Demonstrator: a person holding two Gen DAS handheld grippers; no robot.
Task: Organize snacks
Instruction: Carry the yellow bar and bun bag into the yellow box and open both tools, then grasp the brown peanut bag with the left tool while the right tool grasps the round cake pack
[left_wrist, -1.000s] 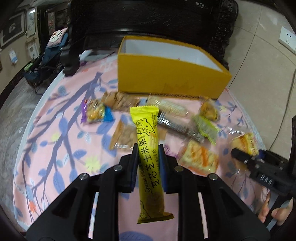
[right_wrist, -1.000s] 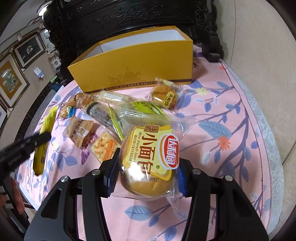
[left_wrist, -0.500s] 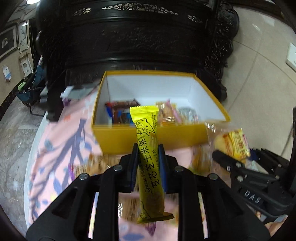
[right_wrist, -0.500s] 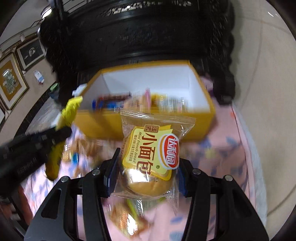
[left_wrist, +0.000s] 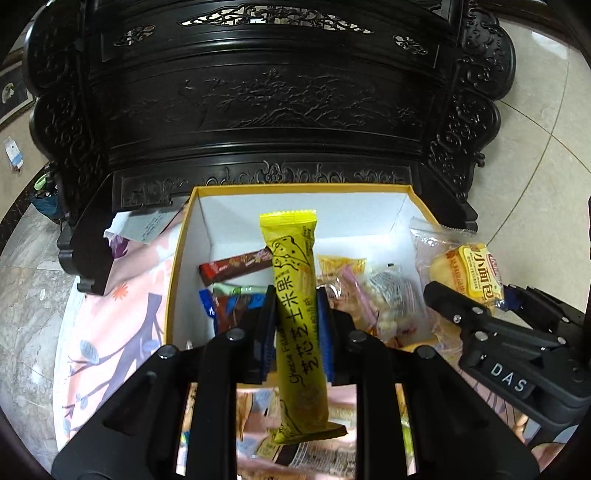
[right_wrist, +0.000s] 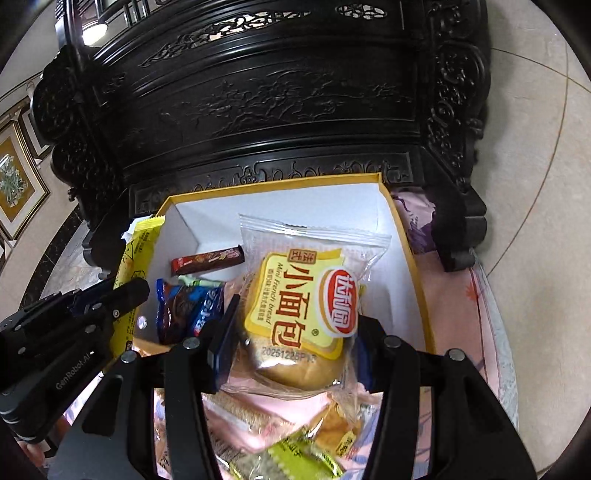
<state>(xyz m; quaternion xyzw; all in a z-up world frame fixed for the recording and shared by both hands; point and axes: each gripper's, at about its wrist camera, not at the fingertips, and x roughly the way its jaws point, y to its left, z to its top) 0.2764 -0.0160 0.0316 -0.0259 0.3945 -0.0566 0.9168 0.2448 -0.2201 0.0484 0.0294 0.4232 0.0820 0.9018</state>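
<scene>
Both tongs (left, right) moved from table to above yellow box.

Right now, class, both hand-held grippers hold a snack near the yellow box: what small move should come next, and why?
Probably lower the left hand-held gripper slightly and release. Its yellow corn bar already hangs over the open yellow box, where other snacks lie. The right hand-held gripper holds the mini bread pack over the box too, and could follow.

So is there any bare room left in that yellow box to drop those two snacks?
Yes. The yellow box shows bare white floor along its far wall, behind the brown bar, and by its right wall in the right wrist view. The near left is crowded around the blue cookie pack, and the middle holds mixed wrappers.
</scene>
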